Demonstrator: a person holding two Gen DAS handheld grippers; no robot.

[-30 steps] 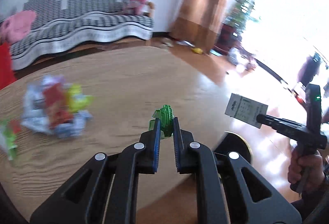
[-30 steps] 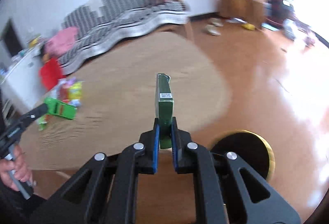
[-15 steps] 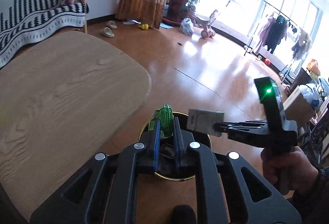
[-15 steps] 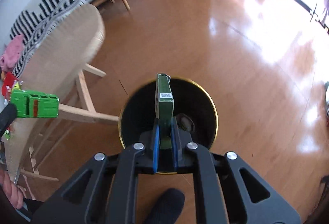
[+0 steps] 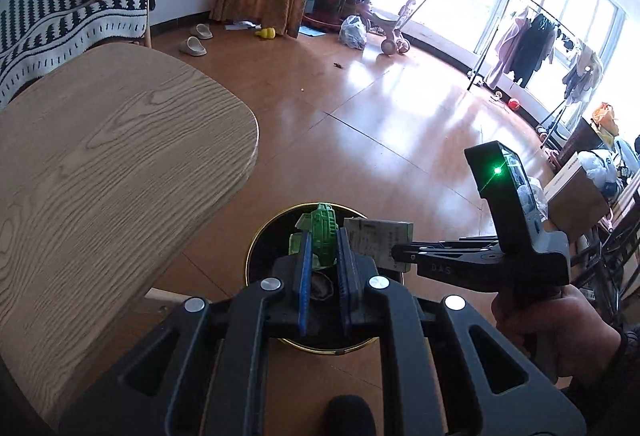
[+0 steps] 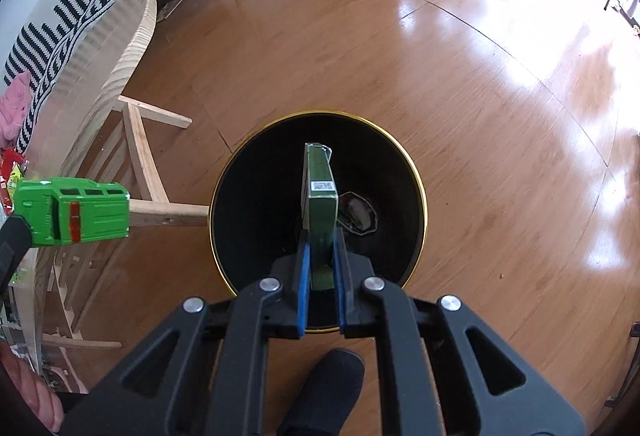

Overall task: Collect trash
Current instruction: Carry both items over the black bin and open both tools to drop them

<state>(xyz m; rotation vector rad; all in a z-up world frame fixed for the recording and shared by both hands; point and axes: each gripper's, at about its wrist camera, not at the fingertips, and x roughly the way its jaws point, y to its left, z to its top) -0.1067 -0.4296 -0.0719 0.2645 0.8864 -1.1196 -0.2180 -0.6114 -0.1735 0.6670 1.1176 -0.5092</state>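
Right gripper (image 6: 320,268) clamped on a green box (image 6: 319,212), hanging over the bin (image 6: 416,172); left gripper (image 5: 323,268) pinching a green wrapper (image 5: 322,236) above its rim. Best centred over the black opening before letting go, one piece at a time, clear of the counter (image 5: 120,164) edge.

Black gripper (image 5: 323,268) frames with silver screws; blue finger pads (image 6: 304,288) — dark sock (image 6: 324,392)

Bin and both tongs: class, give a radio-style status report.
Left tongs shut on green wrapper. Right tongs shut on green box. Both over bin. Nothing in the way.
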